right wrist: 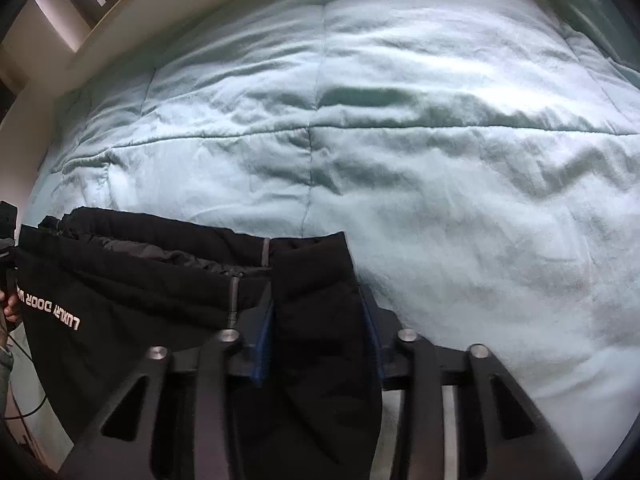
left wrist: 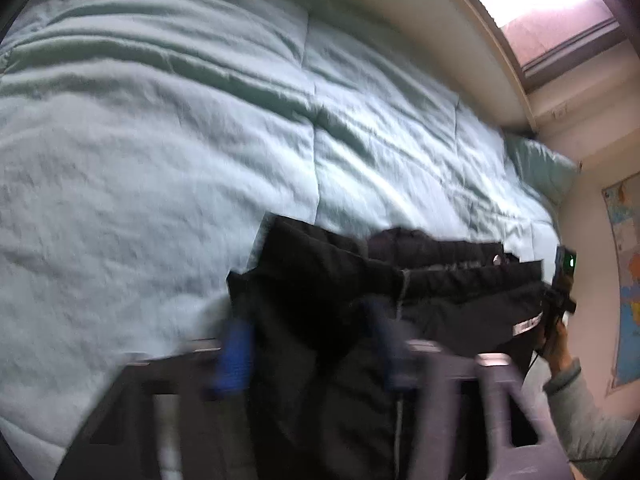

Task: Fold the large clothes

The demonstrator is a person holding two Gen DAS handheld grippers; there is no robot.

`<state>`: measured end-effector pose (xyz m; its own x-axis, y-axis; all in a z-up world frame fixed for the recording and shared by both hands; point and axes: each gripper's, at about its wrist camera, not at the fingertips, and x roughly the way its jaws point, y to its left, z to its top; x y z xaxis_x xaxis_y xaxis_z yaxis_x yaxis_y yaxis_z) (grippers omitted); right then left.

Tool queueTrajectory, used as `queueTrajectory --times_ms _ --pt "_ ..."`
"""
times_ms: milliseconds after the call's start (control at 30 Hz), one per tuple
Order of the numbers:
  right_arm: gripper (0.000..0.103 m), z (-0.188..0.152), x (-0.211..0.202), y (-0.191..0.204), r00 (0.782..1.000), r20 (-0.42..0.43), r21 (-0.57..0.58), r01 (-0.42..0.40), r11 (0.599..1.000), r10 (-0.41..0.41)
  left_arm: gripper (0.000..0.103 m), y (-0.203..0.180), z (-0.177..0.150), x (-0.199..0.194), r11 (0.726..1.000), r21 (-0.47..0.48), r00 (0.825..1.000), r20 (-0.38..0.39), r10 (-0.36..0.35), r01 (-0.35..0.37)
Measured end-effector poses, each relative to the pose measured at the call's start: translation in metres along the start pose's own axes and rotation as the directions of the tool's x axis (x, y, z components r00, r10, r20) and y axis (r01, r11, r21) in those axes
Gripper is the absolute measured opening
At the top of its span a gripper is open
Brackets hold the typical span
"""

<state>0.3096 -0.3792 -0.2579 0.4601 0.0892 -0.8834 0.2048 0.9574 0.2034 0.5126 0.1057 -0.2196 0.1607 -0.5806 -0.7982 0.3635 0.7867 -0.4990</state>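
Observation:
A black padded jacket (left wrist: 400,292) with white lettering hangs stretched between my two grippers above the pale green quilt (left wrist: 180,140). My left gripper (left wrist: 312,352) is shut on one thick end of the jacket, blue pads on both sides of the fabric; this view is motion-blurred. My right gripper (right wrist: 318,320) is shut on the other end of the jacket (right wrist: 160,280), the cloth bunched between its blue pads (right wrist: 264,340). The right gripper also shows in the left wrist view (left wrist: 560,296) at the jacket's far end. The jacket's lower part hangs out of sight.
The quilt (right wrist: 400,140) covers a wide bed. A beige ledge (left wrist: 460,40) and a window (left wrist: 552,12) run along its far side. A green pillow (left wrist: 544,168) lies at the head. A map (left wrist: 628,280) hangs on the wall.

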Motion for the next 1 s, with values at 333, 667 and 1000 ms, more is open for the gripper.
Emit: queueTrajectory --times_ms 333,667,1000 --pt "0.017 0.031 -0.067 0.041 0.936 0.209 -0.071 0.304 0.950 -0.284 0.015 -0.044 0.009 -0.083 0.998 0.040 0.961 0.274 0.037 -0.049" --pt "0.018 0.069 0.075 0.041 0.930 -0.071 -0.115 0.351 0.929 -0.360 0.020 0.024 0.033 0.042 0.955 -0.172 0.968 0.030 0.251 -0.242" --pt "0.051 0.064 0.041 0.003 0.967 -0.057 0.062 0.253 0.966 -0.249 0.033 0.059 0.031 0.008 0.967 -0.253 0.997 0.066 0.044 -0.026"
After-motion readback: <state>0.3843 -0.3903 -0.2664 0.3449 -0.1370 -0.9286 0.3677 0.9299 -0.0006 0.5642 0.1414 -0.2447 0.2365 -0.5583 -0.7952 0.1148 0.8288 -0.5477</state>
